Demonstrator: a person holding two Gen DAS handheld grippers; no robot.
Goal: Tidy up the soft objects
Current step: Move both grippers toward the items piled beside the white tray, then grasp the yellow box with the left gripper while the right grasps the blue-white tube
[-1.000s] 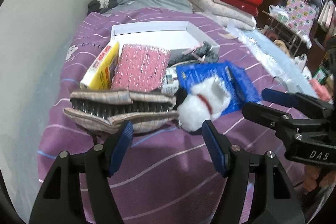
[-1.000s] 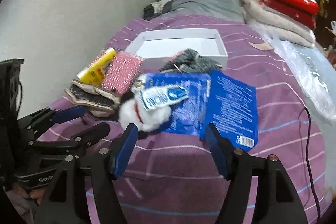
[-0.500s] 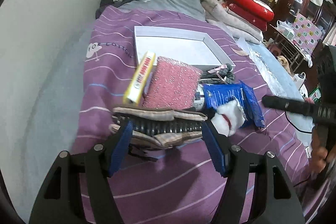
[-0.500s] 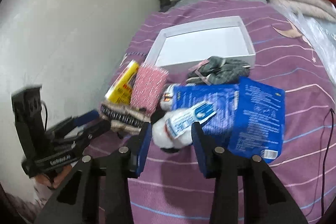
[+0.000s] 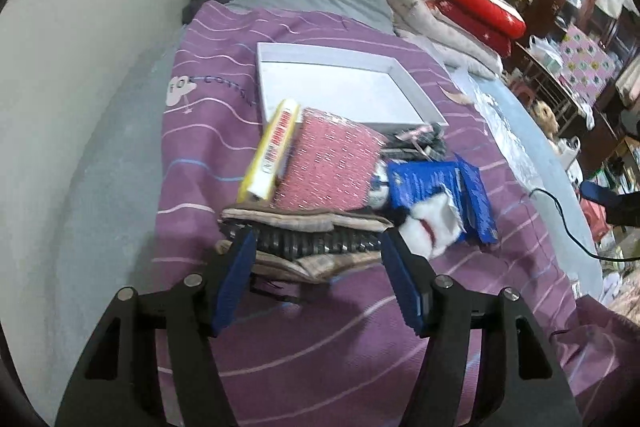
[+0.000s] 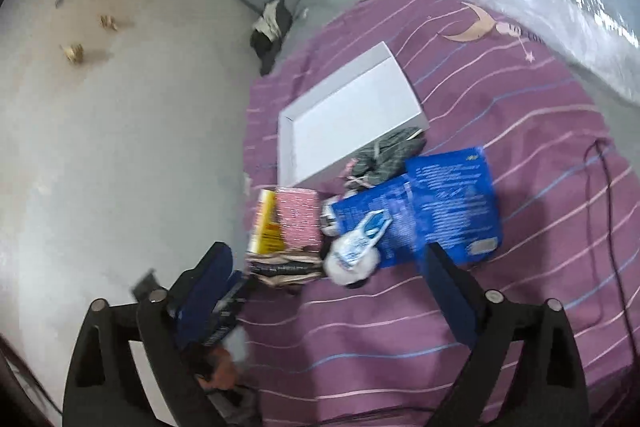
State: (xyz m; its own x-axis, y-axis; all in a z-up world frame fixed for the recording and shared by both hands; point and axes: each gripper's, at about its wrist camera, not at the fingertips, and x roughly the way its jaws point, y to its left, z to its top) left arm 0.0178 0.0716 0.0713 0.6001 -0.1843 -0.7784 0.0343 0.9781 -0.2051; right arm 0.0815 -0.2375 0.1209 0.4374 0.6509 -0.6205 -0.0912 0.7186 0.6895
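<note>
Your left gripper stands with its fingers apart, and the folded beige plaid cloth bundle with the dark ribbed middle lies just beyond the tips, between them but unpressed. Right of that bundle sits the white fluffy plush toy with a red collar, touching the blue printed plastic packets. Behind the bundle lies the shallow white cardboard tray. Your right gripper has just been opening; its fingers stand wide with nothing between them, above the purple striped bedsheet, near the bundle.
</note>
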